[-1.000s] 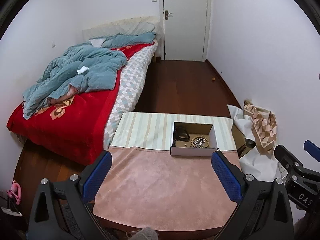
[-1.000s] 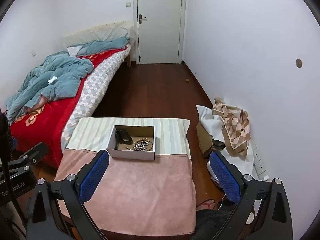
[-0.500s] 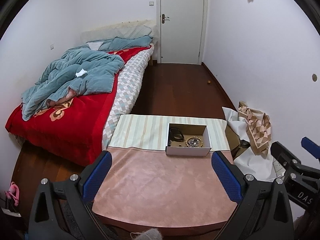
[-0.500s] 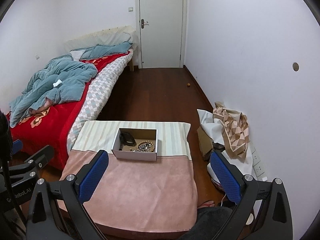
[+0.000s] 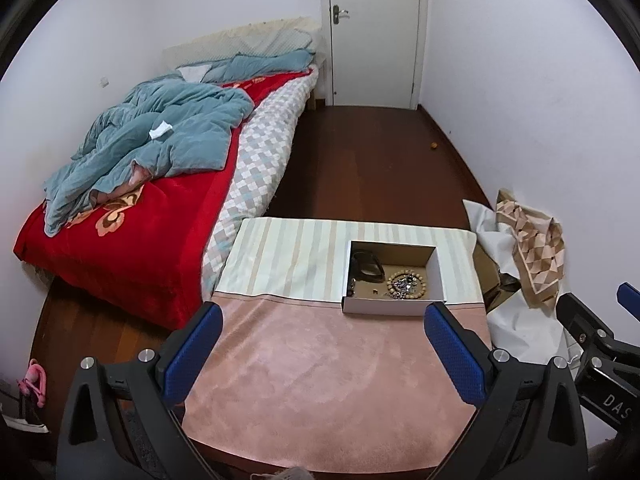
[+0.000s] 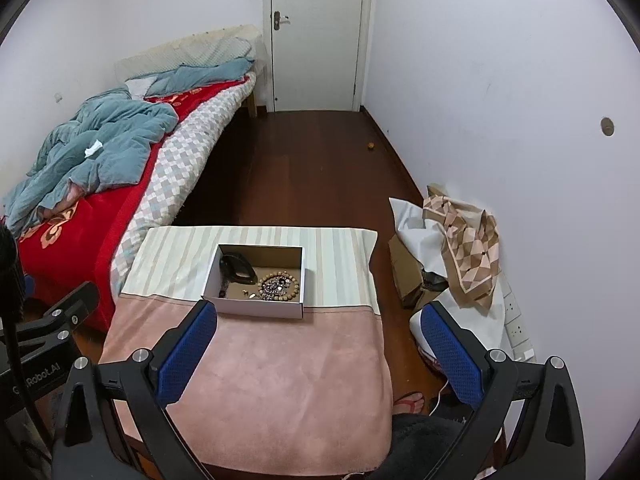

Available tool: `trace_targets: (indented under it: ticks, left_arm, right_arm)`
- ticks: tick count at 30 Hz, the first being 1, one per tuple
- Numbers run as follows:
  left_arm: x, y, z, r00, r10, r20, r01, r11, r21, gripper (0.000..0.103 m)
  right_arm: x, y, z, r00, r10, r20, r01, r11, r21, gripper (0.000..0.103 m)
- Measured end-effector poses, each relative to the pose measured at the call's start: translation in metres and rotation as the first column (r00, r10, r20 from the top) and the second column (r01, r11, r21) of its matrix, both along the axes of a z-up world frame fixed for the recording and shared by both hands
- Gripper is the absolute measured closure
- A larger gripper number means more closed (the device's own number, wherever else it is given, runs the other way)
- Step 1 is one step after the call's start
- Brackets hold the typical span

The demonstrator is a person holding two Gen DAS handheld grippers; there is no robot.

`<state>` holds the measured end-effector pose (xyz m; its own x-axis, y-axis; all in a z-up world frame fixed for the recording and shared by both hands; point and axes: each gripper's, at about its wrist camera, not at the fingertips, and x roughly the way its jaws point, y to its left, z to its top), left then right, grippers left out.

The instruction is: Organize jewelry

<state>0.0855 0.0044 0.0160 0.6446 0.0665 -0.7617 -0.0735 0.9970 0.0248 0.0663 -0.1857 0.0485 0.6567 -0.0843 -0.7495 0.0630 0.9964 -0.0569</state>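
A shallow white cardboard box rests on the cloth-covered table, at the seam between pink and striped cloth. Inside lie a wooden bead bracelet around a tangle of small metal pieces, a black band at the left, and tiny loose bits. My left gripper hangs open above the pink cloth, short of the box. My right gripper is open too, nothing between its blue pads.
A bed with a red blanket and blue quilt stands left of the table. Bags and a patterned cloth pile against the right wall beside a wall socket. Dark wood floor runs to a white door. A foot in a sandal shows below the table's right edge.
Both grippers have lifted and pulled back, so the table and box sit lower and smaller in view. The jaws stay open and the box has not moved.
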Motion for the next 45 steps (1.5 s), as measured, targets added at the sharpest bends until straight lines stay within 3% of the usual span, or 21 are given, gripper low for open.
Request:
trace_targets:
  ticks: [13, 45]
  left_arm:
    - [0.039, -0.007, -0.021, 0.997, -0.003, -0.074, 0.004, 1.000, 0.018, 0.000]
    - [0.041, -0.004, -0.030, 0.995, 0.003, -0.099, -0.004, 1.000, -0.005, 0.000]
  right_arm:
    - [0.054, -0.003, -0.033, 0.996, -0.013, -0.089, 0.012, 1.000, -0.016, 0.000]
    - [0.057, -0.001, -0.044, 0.992, -0.006, -0.125, 0.006, 1.000, -0.005, 0.000]
